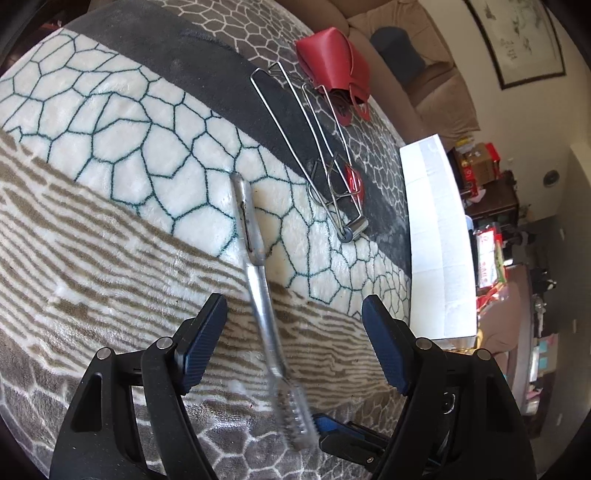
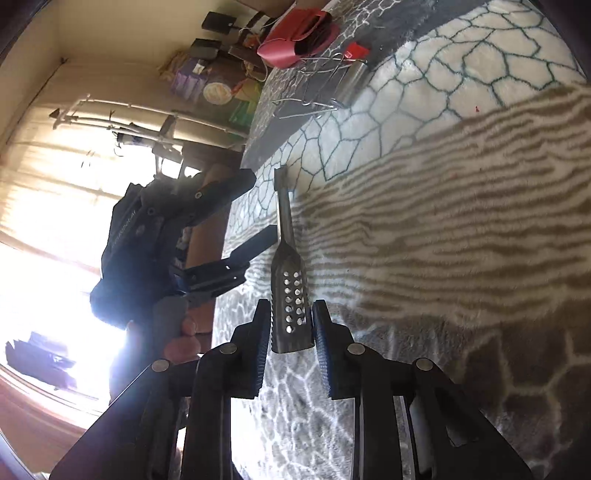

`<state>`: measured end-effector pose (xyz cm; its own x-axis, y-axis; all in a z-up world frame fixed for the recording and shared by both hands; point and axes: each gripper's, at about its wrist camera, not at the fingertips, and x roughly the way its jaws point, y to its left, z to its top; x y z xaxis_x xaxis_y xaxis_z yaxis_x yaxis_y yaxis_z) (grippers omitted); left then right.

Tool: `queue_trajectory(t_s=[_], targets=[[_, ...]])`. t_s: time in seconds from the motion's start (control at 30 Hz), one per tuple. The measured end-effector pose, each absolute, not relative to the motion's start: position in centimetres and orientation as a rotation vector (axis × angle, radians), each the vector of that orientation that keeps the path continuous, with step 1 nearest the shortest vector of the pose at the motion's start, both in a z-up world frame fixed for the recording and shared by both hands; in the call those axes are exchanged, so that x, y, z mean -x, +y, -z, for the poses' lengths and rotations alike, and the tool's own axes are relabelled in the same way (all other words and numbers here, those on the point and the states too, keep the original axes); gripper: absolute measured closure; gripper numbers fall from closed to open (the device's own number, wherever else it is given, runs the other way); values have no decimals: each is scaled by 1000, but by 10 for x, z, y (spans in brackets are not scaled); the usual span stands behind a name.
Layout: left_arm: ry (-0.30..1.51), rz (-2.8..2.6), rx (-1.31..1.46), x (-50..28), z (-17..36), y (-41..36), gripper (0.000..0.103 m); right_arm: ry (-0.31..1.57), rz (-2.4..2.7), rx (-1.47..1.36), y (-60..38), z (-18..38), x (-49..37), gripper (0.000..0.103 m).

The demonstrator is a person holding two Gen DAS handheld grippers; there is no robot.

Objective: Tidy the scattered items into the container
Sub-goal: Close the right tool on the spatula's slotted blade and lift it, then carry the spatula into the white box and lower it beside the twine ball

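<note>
A metal peeler [image 1: 258,280] with a grater end lies on the patterned blanket [image 1: 110,184]. My left gripper [image 1: 295,325] is open, its fingers either side of the peeler's handle. My right gripper [image 2: 290,332] is shut on the peeler's holed grater end [image 2: 291,306]; its tips show at the bottom of the left wrist view [image 1: 340,435]. The left gripper [image 2: 255,206] shows in the right wrist view, open beside the peeler. A wire tong tool with a red clip [image 1: 328,158] lies farther off. A red container [image 1: 332,62] lies on its side at the blanket's far edge, also in the right wrist view [image 2: 295,33].
A white box [image 1: 436,240] stands at the blanket's right edge. A sofa [image 1: 424,48] and cluttered shelves lie beyond. In the right wrist view a bright window fills the left and the wire tool [image 2: 325,85] lies near the far edge.
</note>
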<state>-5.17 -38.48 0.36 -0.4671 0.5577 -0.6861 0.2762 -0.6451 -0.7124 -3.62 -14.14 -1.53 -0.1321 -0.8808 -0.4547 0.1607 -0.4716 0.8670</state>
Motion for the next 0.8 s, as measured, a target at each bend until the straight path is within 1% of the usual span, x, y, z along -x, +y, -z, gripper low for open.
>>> queue_trajectory(t_s=[0.07, 0.1, 0.17, 0.23, 0.3, 0.33, 0.37, 0.47, 0.53, 0.67, 0.7, 0.73, 0.77, 0.8], targets=[[-1269, -2213, 1483, 50, -1, -388, 30, -843, 1707, -1340, -151, 10, 33, 82], [-1282, -2208, 1478, 49, 0, -390, 30, -803, 1727, -1342, -156, 6, 32, 82], [-1295, -2197, 1478, 50, 1, -391, 30, -666, 1808, -1345, -167, -3, 28, 82], [-1285, -2199, 1485, 52, 0, -391, 30, -492, 1941, -1302, -176, -18, 21, 82], [-1261, -2210, 1497, 54, -2, -388, 30, -302, 2041, -1254, -188, -30, 14, 73], [-1254, -2215, 1502, 54, -2, -387, 30, -232, 2059, -1247, -195, -32, 11, 66], [-1248, -2220, 1506, 55, -3, -386, 30, -173, 2066, -1245, -202, -33, 9, 65], [-1231, -2228, 1516, 55, -3, -384, 30, 7, 2109, -1234, -219, -27, 0, 66], [-1235, -2222, 1518, 55, -3, -384, 30, 89, 2152, -1205, -225, -24, -6, 66], [-1247, -2211, 1514, 54, -2, -386, 29, 291, 2195, -1159, -237, -21, -19, 65], [-1250, -2209, 1514, 54, -2, -386, 29, 358, 2206, -1136, -239, -19, -23, 68], [-1251, -2208, 1515, 54, -2, -386, 29, 401, 2214, -1113, -240, -17, -25, 75], [-1253, -2205, 1516, 53, -2, -386, 29, 391, 2215, -1107, -239, -16, -25, 79], [-1256, -2200, 1515, 53, -2, -386, 29, 332, 2210, -1121, -235, -16, -22, 79]])
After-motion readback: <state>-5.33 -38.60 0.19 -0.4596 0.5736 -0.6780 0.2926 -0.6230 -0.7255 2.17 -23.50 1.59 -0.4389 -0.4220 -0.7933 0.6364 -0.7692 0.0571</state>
